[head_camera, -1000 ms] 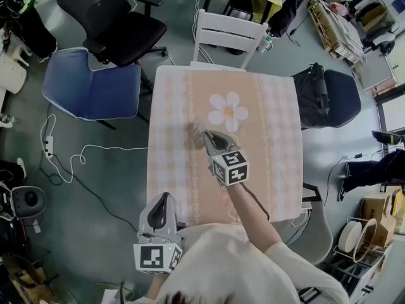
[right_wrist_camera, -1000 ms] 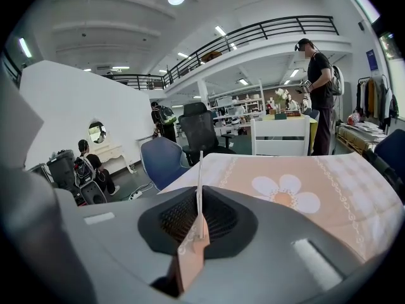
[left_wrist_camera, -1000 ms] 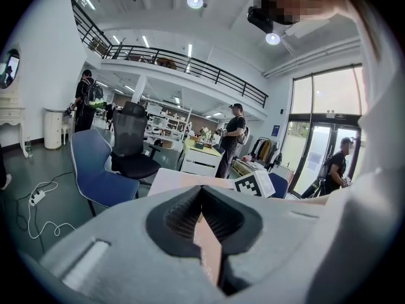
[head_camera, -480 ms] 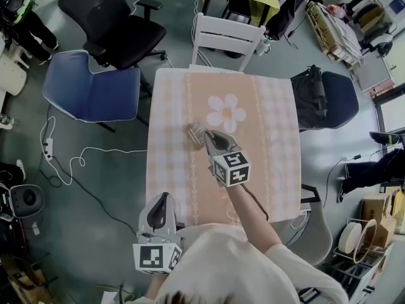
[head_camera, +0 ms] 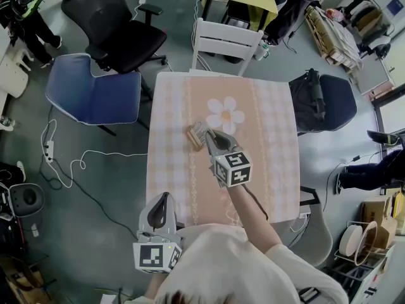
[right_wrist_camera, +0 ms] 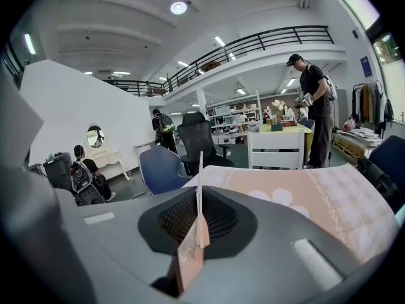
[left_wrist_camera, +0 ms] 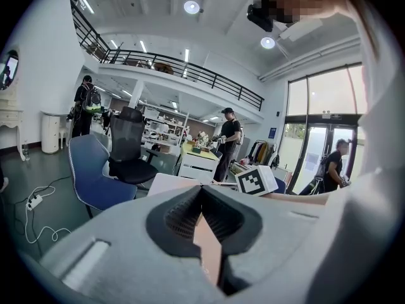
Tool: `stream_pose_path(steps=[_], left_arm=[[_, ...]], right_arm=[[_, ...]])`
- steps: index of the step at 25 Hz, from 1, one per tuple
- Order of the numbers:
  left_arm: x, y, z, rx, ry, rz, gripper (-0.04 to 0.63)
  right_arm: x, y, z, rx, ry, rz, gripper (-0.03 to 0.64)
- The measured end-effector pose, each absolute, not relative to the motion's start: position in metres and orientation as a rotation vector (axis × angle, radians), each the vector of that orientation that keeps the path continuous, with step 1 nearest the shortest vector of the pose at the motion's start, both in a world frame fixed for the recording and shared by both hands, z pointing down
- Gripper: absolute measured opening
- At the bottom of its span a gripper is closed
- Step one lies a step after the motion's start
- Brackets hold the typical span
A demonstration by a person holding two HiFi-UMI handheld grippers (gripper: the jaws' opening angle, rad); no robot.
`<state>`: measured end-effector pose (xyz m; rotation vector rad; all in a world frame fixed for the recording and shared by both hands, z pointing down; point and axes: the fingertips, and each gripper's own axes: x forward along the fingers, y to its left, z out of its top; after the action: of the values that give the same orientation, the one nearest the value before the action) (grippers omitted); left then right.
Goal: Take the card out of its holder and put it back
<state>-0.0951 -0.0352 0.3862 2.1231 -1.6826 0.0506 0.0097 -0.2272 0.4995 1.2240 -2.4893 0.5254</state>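
Observation:
On the pink checked table (head_camera: 272, 144) a small wooden card holder (head_camera: 195, 133) stands left of the flower print. My right gripper (head_camera: 207, 135) hovers right beside it, tips almost over it. In the right gripper view the right gripper (right_wrist_camera: 201, 202) is shut on a thin pale card (right_wrist_camera: 200, 170), seen edge-on and standing up between the pads; the holder is hidden there. My left gripper (head_camera: 164, 199) hangs at the table's near left corner, apart from both. In the left gripper view the left gripper (left_wrist_camera: 202, 192) is shut with nothing held.
A white chair (head_camera: 229, 38) stands at the table's far edge. A blue chair (head_camera: 95, 90) and a black office chair (head_camera: 117, 27) are at the far left, and a dark chair with a bag (head_camera: 326, 100) at the right. A cable (head_camera: 76, 160) lies on the floor.
The right gripper has shifted slightly, and the wooden holder shows more plainly beside its tips. The left gripper has not moved.

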Motion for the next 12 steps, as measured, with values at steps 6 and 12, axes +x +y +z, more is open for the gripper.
stream_pose_path(steps=[6, 12], left_arm=[[-0.096, -0.032, 0.382, 2.138, -1.69, 0.041, 0.0], [-0.094, -0.03, 0.378, 2.158, -1.694, 0.024, 0.0]], right_arm=[[0.011, -0.228, 0.488, 1.24, -2.505, 0.498, 0.014], [0.016, -0.227, 0.481, 1.257, -2.513, 0.479, 0.014]])
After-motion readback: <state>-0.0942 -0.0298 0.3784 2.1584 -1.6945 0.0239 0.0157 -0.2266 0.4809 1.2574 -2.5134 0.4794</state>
